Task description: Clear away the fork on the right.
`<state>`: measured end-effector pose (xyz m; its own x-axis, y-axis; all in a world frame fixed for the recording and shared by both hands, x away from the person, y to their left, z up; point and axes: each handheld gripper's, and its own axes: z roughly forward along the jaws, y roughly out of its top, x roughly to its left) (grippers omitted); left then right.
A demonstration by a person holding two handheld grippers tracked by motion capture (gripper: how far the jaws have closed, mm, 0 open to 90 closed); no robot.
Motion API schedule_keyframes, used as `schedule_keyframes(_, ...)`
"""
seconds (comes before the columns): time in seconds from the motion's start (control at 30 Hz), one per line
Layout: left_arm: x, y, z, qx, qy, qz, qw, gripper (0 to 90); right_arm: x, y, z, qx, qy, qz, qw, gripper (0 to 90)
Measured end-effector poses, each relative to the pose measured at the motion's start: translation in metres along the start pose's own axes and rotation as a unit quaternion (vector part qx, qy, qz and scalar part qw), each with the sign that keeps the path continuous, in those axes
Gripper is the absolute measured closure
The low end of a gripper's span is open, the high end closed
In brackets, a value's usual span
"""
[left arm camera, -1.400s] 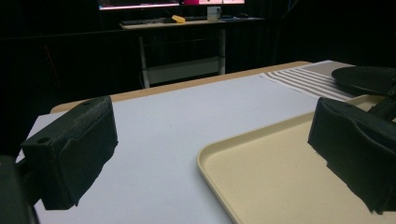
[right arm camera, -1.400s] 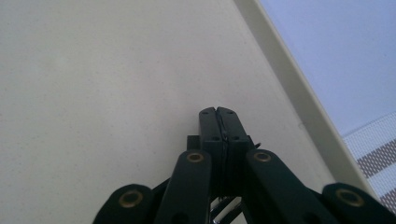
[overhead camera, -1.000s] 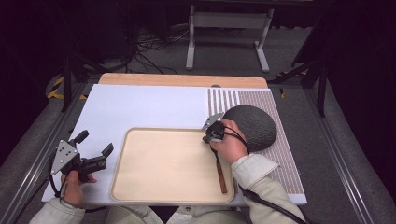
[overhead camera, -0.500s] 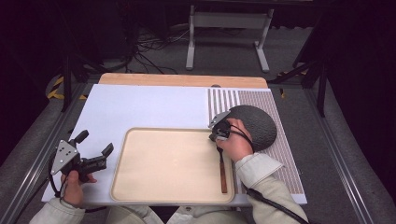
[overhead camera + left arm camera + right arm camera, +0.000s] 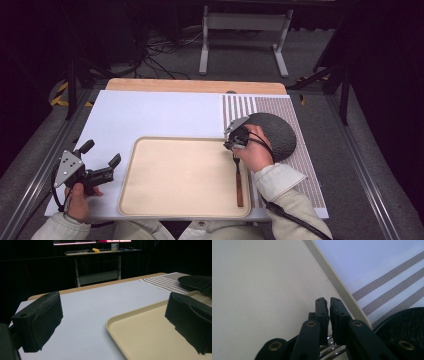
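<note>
A fork [image 5: 239,185] with a brown wooden handle lies along the right side of the beige tray [image 5: 180,175], tines pointing away from the person. My right gripper [image 5: 235,140] hovers low over the tines [image 5: 329,350]. Its jaws [image 5: 328,300] have just been opening to a thin slit, with nothing between the pads. At the table's left front, my left gripper [image 5: 101,153] is held still and wide open, holding nothing. In its own view, that left gripper [image 5: 112,322] looks across the tray's near corner [image 5: 140,337].
A dark round dish [image 5: 277,135] sits on a brown-and-white striped mat [image 5: 300,165], just right of the tray and close to the right hand. The tray [image 5: 262,277] rests on a white board [image 5: 165,115]. A metal stand [image 5: 245,30] is on the floor beyond the table.
The right hand has edged slightly to the right over the fork's tines. The fork lies where it was, and the left gripper has kept still.
</note>
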<state>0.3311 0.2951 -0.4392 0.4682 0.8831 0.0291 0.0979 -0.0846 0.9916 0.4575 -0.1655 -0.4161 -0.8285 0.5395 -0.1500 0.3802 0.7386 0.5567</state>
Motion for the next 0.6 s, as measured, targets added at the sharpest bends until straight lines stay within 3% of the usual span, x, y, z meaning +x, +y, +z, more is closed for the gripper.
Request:
schedule_keyframes(0.2,0.0,0.0,0.0,0.001,-0.002,0.001,1.0,1.9,0.005,0.007,-0.013,-0.017,0.008,-0.006,0.9998,67.2)
schedule_keyframes(0.43,-0.001,0.0,0.001,0.004,-0.001,0.003,1.0,1.9,0.01,0.011,-0.025,-0.061,0.022,0.01,0.9978,22.3)
schedule_keyframes(0.5,-0.001,0.0,0.0,0.003,0.0,0.001,1.0,1.9,0.011,0.012,-0.031,-0.086,0.022,0.006,0.996,16.5)
schedule_keyframes(0.6,-0.001,0.0,0.0,0.003,0.0,0.001,1.0,1.9,0.013,0.013,-0.038,-0.105,0.023,-0.001,0.9942,15.9)
